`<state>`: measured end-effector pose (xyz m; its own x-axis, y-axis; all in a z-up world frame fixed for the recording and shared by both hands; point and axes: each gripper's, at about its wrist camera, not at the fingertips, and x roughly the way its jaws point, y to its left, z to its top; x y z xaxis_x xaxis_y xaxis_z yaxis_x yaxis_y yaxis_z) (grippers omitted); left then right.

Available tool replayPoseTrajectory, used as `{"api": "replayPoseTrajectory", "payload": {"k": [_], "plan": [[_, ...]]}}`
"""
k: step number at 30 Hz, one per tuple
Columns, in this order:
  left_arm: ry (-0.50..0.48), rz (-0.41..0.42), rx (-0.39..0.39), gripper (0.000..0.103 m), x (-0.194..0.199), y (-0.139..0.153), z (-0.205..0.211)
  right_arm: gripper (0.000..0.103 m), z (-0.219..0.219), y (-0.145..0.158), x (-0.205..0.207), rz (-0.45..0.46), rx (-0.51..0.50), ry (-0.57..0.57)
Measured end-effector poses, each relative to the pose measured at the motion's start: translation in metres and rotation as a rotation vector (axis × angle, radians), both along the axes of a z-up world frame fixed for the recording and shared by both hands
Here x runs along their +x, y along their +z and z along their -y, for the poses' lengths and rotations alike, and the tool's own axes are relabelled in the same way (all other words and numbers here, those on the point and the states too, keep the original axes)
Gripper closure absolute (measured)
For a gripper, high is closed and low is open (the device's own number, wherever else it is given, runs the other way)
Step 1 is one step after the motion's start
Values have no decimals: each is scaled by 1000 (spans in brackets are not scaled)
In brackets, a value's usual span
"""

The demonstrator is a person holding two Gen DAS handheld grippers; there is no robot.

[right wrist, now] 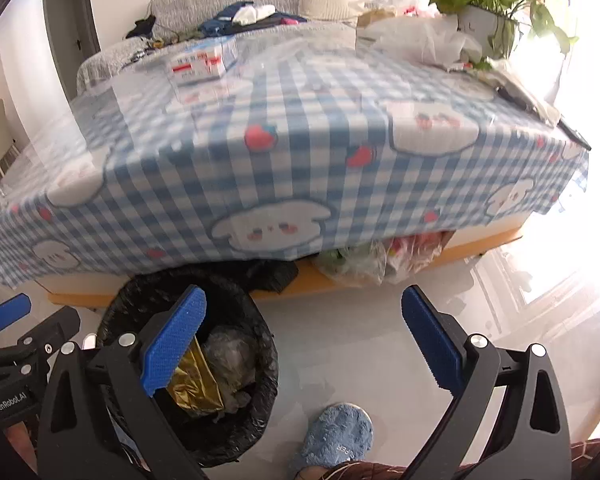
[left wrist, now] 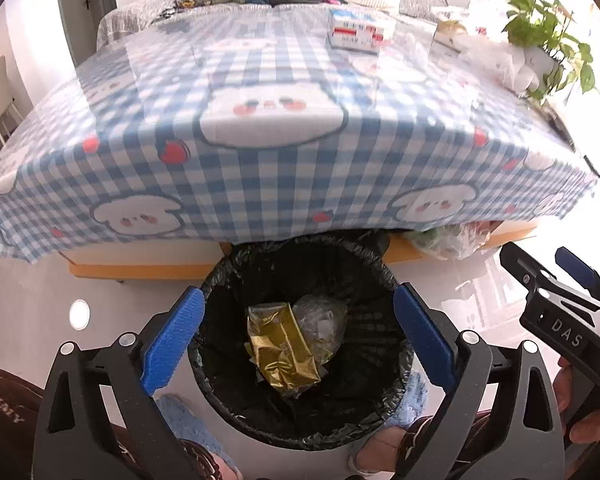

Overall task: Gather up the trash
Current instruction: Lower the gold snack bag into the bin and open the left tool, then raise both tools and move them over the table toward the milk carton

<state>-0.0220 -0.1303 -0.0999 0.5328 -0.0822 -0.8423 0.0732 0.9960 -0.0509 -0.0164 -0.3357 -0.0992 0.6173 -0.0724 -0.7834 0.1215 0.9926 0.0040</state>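
Observation:
A trash bin (left wrist: 380, 412) lined with a black bag stands on the floor in front of the table. Inside lie a crumpled gold wrapper (left wrist: 284, 352) and a clear plastic wad (left wrist: 320, 316). My left gripper (left wrist: 296, 336) is open and empty, held right above the bin's mouth. The bin also shows in the right wrist view (right wrist: 256, 432), at lower left, with the gold wrapper (right wrist: 192, 384) inside. My right gripper (right wrist: 304, 340) is open and empty, over the bare floor to the right of the bin. The right gripper's body shows in the left wrist view (left wrist: 564, 320).
A table with a blue checked cloth (left wrist: 260, 152) fills the upper view. On it are a red and white box (left wrist: 360, 32), plastic bags (right wrist: 424, 40) and a potted plant (right wrist: 484, 12). More bags (right wrist: 380, 260) lie under the table. A blue slipper (right wrist: 336, 436) is near the bin.

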Motion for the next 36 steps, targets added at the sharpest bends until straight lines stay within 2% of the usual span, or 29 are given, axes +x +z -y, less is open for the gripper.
{"api": "replayPoseTrajectory", "payload": {"k": [12,14,25,31,36], "plan": [[-22,59,-20,6,14,44,-4,9,-11,47,22,78,-23,69],[-24,61,0,6,24,48,-4,9,-11,53,28,86,-34,68],[-17,91,-28,6,73,80,-10,9,-7,84,74,98,-19,34],[-25,77,-32,6,100,88,-7,9,-3,100,108,95,-22,11],[-29,84,-22,6,124,97,-2,9,3,99,138,98,-45,4]]}}
